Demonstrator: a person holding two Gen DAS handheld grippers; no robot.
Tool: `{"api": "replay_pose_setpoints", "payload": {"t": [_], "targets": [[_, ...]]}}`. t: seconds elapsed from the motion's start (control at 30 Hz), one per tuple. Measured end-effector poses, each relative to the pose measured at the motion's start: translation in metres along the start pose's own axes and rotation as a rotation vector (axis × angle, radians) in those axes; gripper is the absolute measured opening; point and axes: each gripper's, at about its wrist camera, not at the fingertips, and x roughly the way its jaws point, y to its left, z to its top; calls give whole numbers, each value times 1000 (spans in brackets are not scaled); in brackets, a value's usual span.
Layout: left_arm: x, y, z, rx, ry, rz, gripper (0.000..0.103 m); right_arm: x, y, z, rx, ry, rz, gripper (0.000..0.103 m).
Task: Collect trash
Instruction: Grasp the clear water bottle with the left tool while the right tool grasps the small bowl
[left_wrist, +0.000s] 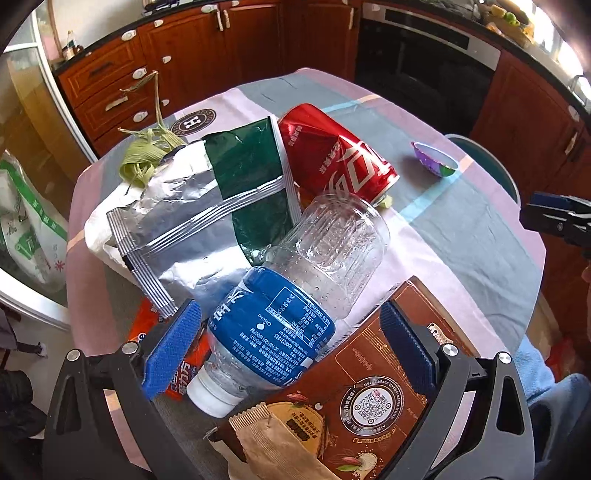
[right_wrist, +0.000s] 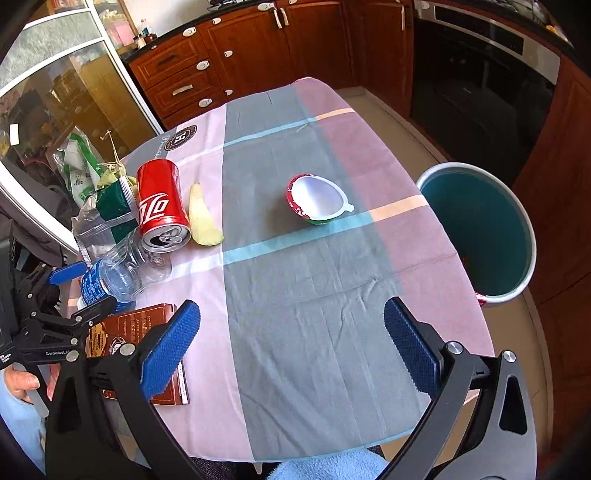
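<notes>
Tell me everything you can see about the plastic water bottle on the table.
The plastic water bottle is clear and ribbed, with a blue printed label around its upper half and a white cap. It looks empty. It lies on its side on the tablecloth, cap toward the left gripper, whose open blue pads flank the label without clearly touching it. Its base points toward the red can. It overlaps the silver-green foil bag and the brown box.

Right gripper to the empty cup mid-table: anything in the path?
Nothing visible. The right gripper is open over bare tablecloth, and the stretch up to the tipped cup holds no objects. The red can and fruit peel lie off to the left, outside that line.
</notes>
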Motion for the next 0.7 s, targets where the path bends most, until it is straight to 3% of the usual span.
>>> {"api": "replay_pose_setpoints", "payload": {"t": [0.2, 0.3, 0.7], "targets": [[19, -4, -1, 51, 24, 18, 96, 11, 3, 4, -8, 19, -10, 96], [20, -3, -2, 40, 16, -7, 86, 16, 0, 5, 4, 26, -17, 96], [20, -19, -5, 78, -5, -29, 86, 28, -8, 22, 12, 7, -39, 96]]}}
